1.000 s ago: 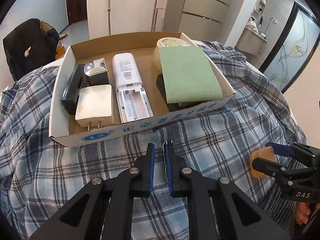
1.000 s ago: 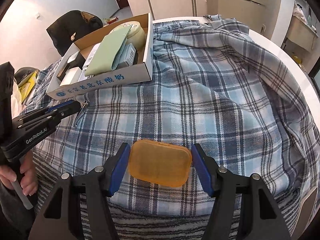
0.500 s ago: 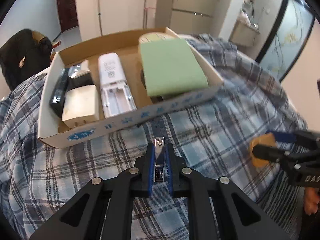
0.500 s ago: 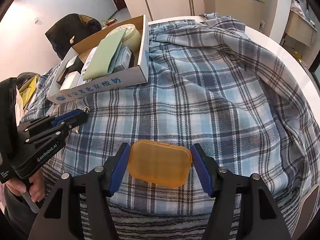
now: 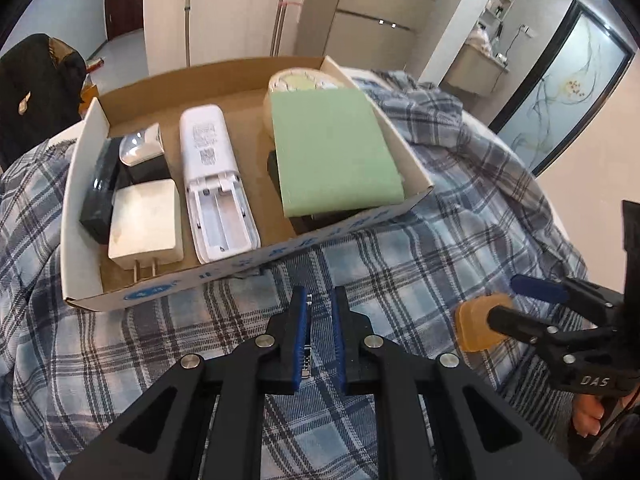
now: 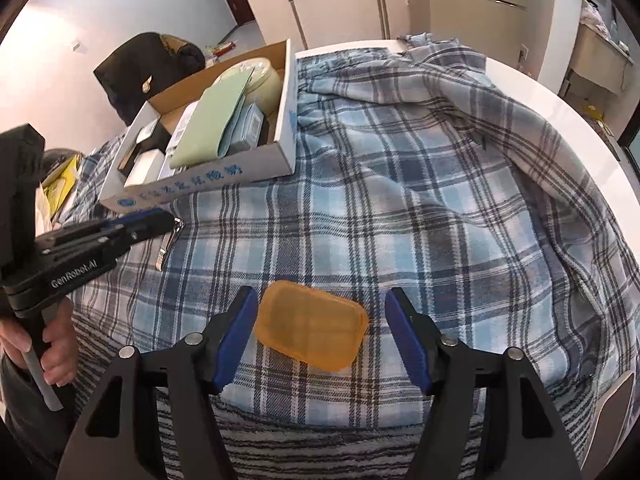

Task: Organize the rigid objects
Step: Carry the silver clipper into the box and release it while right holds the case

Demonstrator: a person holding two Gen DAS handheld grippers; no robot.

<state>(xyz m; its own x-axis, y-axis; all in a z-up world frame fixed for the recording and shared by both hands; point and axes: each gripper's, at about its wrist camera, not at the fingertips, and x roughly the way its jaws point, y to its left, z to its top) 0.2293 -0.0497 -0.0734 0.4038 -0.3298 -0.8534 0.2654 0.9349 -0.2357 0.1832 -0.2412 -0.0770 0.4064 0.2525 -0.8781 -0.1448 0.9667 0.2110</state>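
while its jaws are opening, the right gripper (image 6: 322, 330) straddles an orange plastic case (image 6: 311, 325) lying on the plaid cloth (image 6: 420, 216), the case touching or nearly touching the left pad and clear of the right one. the left gripper (image 5: 319, 336), just beside it, is pressed together on a metal nail clipper (image 5: 307, 340), whose tip shows between the blue pads above the cloth. farther back sits an open cardboard box (image 5: 256, 268) on the cloth-covered counter, holding a white charger (image 5: 146, 222), a white remote (image 5: 216, 184) with its battery bay bare, a green pad (image 5: 336, 156) and a round cream tin (image 5: 300, 80). beyond, a black bag (image 5: 36, 88).
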